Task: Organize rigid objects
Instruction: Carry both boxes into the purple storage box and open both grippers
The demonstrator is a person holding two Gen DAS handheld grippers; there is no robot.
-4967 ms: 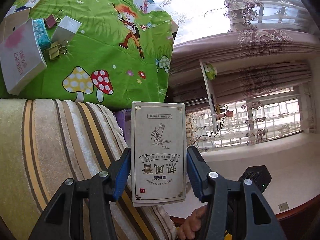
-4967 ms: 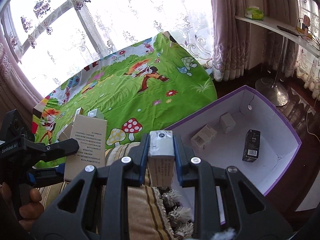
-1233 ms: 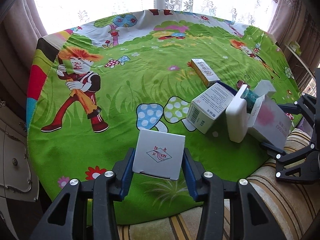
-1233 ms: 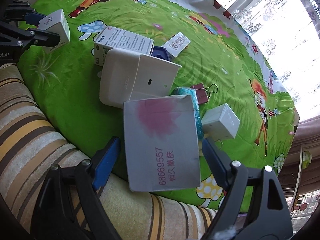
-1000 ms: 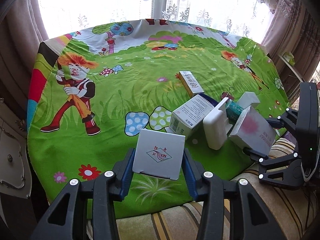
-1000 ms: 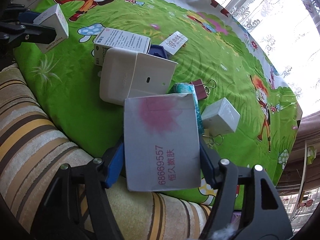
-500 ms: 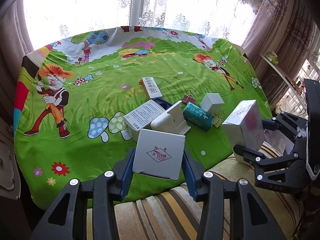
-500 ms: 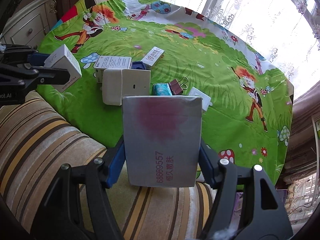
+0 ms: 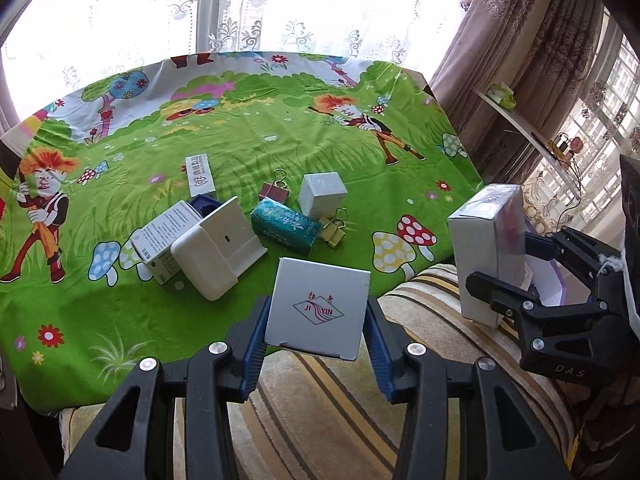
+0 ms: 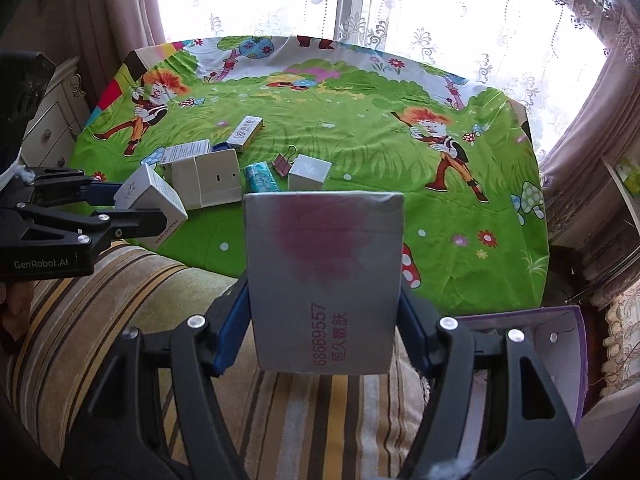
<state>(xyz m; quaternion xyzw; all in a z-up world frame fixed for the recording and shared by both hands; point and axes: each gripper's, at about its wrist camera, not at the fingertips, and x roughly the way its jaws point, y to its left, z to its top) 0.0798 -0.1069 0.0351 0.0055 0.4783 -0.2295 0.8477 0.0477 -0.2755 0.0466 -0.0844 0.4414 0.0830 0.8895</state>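
My left gripper [image 9: 317, 322] is shut on a small white box with a red "JI YIN" logo [image 9: 318, 309], held above the striped cushion at the table's near edge; it also shows in the right wrist view [image 10: 154, 200]. My right gripper [image 10: 324, 330] is shut on a flat white box with a pink stain and red print [image 10: 323, 280], held above the cushion; the left wrist view shows it at the right [image 9: 486, 252]. Left on the green cartoon tablecloth [image 9: 240, 128] are a white case [image 9: 218, 250], a printed box [image 9: 164, 236], a white cube [image 9: 322, 194] and a narrow box [image 9: 200, 174].
A teal packet [image 9: 286, 226] and binder clips [image 9: 276, 190] lie among the boxes. A purple-edged open box [image 10: 532, 344] sits low to the right, beside the striped cushion [image 10: 160, 300]. Curtains and a window stand behind; a white drawer unit [image 10: 52, 120] is at the left.
Both grippers have pulled back and up from the table with their boxes. The right gripper closed on the stained box about a second ago and lifted it off the cloth.
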